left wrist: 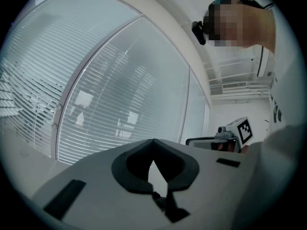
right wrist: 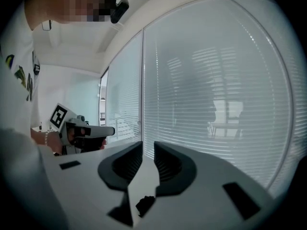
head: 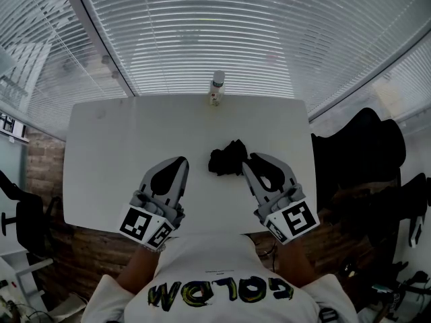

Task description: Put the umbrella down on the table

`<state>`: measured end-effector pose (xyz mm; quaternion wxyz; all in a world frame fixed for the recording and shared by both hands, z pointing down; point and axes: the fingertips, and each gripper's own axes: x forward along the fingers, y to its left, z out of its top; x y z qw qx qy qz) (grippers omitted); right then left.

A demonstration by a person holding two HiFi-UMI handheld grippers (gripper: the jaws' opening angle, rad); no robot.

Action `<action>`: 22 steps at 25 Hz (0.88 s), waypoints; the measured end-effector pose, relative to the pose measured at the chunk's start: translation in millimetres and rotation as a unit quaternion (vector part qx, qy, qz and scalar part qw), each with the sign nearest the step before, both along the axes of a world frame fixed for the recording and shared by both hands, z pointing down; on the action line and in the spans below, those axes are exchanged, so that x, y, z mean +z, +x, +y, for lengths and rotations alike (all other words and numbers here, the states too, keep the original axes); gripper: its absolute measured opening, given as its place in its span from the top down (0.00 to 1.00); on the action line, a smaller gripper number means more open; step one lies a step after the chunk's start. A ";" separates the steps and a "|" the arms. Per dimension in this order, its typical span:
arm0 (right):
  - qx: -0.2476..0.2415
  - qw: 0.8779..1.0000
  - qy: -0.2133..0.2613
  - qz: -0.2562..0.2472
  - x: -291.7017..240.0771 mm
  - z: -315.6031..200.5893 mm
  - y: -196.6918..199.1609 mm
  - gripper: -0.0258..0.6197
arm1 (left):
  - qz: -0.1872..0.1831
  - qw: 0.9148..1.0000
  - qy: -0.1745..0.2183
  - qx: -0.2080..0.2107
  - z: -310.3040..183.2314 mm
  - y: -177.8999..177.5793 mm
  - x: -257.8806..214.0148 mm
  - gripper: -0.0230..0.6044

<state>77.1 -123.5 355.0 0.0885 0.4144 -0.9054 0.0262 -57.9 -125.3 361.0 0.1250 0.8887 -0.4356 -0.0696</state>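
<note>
Left claw [head: 180, 160]: jaws together, tips meeting, nothing between them. In its own view it points level toward the blinds [head: 215, 32].

Right claw [head: 250, 157]: jaws nearly together, with a narrow slit left open down to the tips. The slit is empty, and only the blinds show through it.

Umbrella [head: 227, 159]: black, folded into a crumpled bundle, lying on the table [head: 114, 153]. It sits just beside the right claw's tip, on that claw's left, between the two claws and nearer the right one. Whether it touches the right jaw cannot be told. It is apart from the left claw.

Bottle [head: 216, 88]: upright at the table's far edge, well ahead of both claws and roughly midway between their lines. It carries a label, but the print is too small to read.

Markings: each claw has a cube at its rear with black-and-white square patterns and no lettering. The left claw's cube also shows in the right gripper view [right wrist: 58, 116], and the right claw's in the left gripper view [left wrist: 243, 130].

Shirt [head: 222, 274]: white, behind both claws. It bears yellow-green block letters, upside down in the head view, and the word cannot be read with certainty
</note>
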 end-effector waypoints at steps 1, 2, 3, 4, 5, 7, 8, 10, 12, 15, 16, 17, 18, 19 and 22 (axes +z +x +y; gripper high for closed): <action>0.001 1.000 0.003 0.000 -2.4 0.8 0.3 0.84 | 0.000 1.000 0.000 0.000 -0.2 0.0 0.1 0.95; 0.002 1.000 0.005 0.000 -4.1 1.2 0.4 0.84 | 0.000 1.000 0.000 0.000 -0.5 -0.2 0.4 0.95; 0.003 1.000 0.007 0.001 -4.9 1.3 0.4 0.85 | 0.000 1.000 0.001 0.000 -0.9 -0.5 0.8 0.95; 0.004 1.000 0.009 0.003 -5.1 1.2 0.6 0.85 | 0.001 1.000 0.001 0.000 -1.3 -0.8 1.0 0.95; 0.004 1.000 0.009 0.004 -4.6 1.0 0.9 0.86 | 0.001 1.000 0.002 0.000 -1.6 -1.0 1.2 0.95; 0.007 1.000 0.007 0.004 -2.6 0.7 2.3 0.86 | 0.001 1.000 0.002 0.000 -1.8 -0.8 1.3 0.95; 0.008 1.000 0.005 0.003 -1.5 0.8 3.2 0.86 | 0.001 1.000 0.002 0.001 -1.8 -0.6 1.4 0.95; 0.011 1.000 0.003 0.004 -0.1 0.9 4.5 0.86 | 0.000 1.000 0.001 0.001 -1.9 -0.5 1.6 0.95; 0.011 1.000 0.003 0.004 0.4 1.1 4.6 0.86 | 0.000 1.000 0.001 0.001 -2.2 -0.6 1.9 0.95; 0.010 1.000 0.004 0.004 -0.5 1.8 4.6 0.86 | -0.002 1.000 0.000 0.002 -1.6 0.5 2.4 0.95; 0.009 1.000 0.005 0.004 -1.2 1.8 4.6 0.86 | -0.002 1.000 0.000 0.002 -1.5 0.7 2.3 0.95; 0.009 1.000 0.006 0.004 -2.0 1.8 4.3 0.86 | -0.002 1.000 0.000 0.002 -1.6 0.7 2.0 0.95; 0.009 1.000 0.006 0.004 -2.9 1.6 4.0 0.86 | -0.002 1.000 0.000 0.002 -1.9 0.5 1.7 0.95; 0.008 1.000 0.007 0.004 -3.6 1.6 3.7 0.86 | -0.002 1.000 0.000 0.002 -2.1 0.3 1.4 0.95; 0.007 1.000 0.009 0.006 -4.8 2.2 3.6 0.86 | -0.003 1.000 0.000 0.003 -1.9 1.1 0.9 0.95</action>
